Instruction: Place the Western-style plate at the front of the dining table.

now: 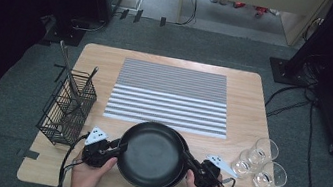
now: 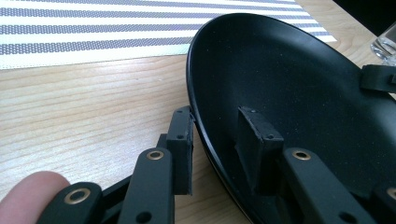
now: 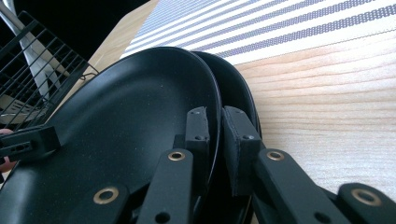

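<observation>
Left to right. At the left edge of the surface point(image 1: 250, 94) we see a black wire basket point(image 1: 67, 108) with utensils point(image 1: 68, 70) standing in it, untouched and apart from the work.

Next, the left tongs point(image 1: 118, 147): in the left gripper view its two pads straddle the rim of the top black plate point(image 1: 151, 154), one pad inside the bowl, one outside. The outer pad sits just beside the rim with a sliver of gap, so we read this as spread around the rim, not pinching yet.

The top black plate sits at the near middle of the surface, stacked on a second black plate point(image 3: 238, 91) that peeks out on its right side; the top one looks tilted or shifted off the lower one.

Beyond them lies the striped placemat point(image 1: 170, 96), bare.

Right tongs point(image 1: 190, 160): in the right gripper view the pads close on the top plate's rim, the lower plate's edge just outside the outer pad. We judge it pinching the top plate.

Far right: three clear glasses point(image 1: 260, 164), clustered, well apart from the tongs.

Progress, as we judge it: early. Both tongs are at the plate rim, top plate not yet lifted clear of the lower one, placemat has nothing on it. Left: secure left grip, lift, carry to the mat, then the second plate.
</observation>
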The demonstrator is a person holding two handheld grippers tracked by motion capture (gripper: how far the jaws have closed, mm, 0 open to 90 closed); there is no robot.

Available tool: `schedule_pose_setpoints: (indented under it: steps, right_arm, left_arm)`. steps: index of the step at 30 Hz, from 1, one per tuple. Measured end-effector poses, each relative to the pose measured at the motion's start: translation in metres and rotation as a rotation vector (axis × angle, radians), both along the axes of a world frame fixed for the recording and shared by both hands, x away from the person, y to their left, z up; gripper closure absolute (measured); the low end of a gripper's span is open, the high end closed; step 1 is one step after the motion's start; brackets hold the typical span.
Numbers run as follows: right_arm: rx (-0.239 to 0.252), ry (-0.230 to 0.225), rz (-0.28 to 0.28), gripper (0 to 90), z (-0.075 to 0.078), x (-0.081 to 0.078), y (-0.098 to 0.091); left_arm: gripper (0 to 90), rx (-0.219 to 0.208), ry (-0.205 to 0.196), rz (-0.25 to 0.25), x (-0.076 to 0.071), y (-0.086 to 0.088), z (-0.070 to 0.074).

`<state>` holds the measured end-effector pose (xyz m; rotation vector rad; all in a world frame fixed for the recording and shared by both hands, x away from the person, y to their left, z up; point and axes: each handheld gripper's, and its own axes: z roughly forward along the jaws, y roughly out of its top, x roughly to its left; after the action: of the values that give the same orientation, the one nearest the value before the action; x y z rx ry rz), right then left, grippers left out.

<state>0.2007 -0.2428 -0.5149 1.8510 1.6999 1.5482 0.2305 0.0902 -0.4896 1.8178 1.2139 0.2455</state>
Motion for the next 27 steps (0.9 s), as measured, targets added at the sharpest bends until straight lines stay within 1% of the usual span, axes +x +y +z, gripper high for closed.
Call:
schedule_pose_setpoints:
  steps: [1,4,5,6,11,13,14,15,17,20,22,25,27]
  right_arm:
    - [0.000,0.000,0.000,81.6,0.0000,0.0000,0.0000]
    - [-0.026,-0.006,0.004,81.1,0.0008,0.0005,0.0017]
    - [-0.029,-0.008,0.004,81.5,0.0008,0.0008,0.0017]
    - [-0.029,-0.008,0.004,81.5,0.0008,0.0008,0.0017]
    - [0.003,-0.001,-0.007,83.0,-0.0005,0.0007,-0.0001]
    - [0.040,0.013,-0.013,83.7,-0.0011,0.0005,-0.0024]
    - [0.076,0.019,-0.020,84.3,-0.0024,-0.0004,-0.0044]
    - [0.076,0.019,-0.020,84.3,-0.0024,-0.0004,-0.0044]
    - [0.117,0.027,-0.019,84.7,-0.0038,-0.0023,-0.0076]
    - [0.119,0.033,-0.018,84.6,-0.0036,-0.0033,-0.0075]
    - [0.107,0.036,-0.022,84.5,-0.0026,-0.0044,-0.0061]
    - [0.109,0.050,-0.017,84.4,-0.0013,-0.0067,-0.0060]
    - [0.103,0.050,-0.012,84.3,-0.0010,-0.0076,-0.0059]
  left_arm:
    - [67.8,-0.001,0.001,0.000,0.0001,-0.0001,-0.0002]
    - [67.9,-0.006,0.004,0.001,0.0001,-0.0001,-0.0005]
    - [68.2,-0.016,0.009,0.003,-0.0002,0.0001,-0.0010]
    - [68.4,-0.016,0.009,0.003,-0.0002,0.0001,-0.0010]
    - [70.3,-0.057,0.023,0.006,-0.0003,0.0025,-0.0027]
    - [70.7,-0.065,0.024,0.008,-0.0003,0.0024,-0.0033]
    - [70.9,-0.071,0.022,0.004,-0.0001,0.0028,-0.0038]
    - [71.0,-0.071,0.022,0.004,-0.0001,0.0028,-0.0038]
    - [71.1,-0.077,0.024,-0.005,0.0003,0.0037,-0.0039]
    - [71.2,-0.081,0.031,-0.008,0.0006,0.0049,-0.0037]
    - [71.4,-0.072,0.032,-0.005,-0.0003,0.0044,-0.0022]
    - [71.6,-0.059,0.024,-0.004,-0.0027,0.0042,0.0012]
    - [71.8,-0.056,0.025,-0.004,-0.0031,0.0048,0.0018]
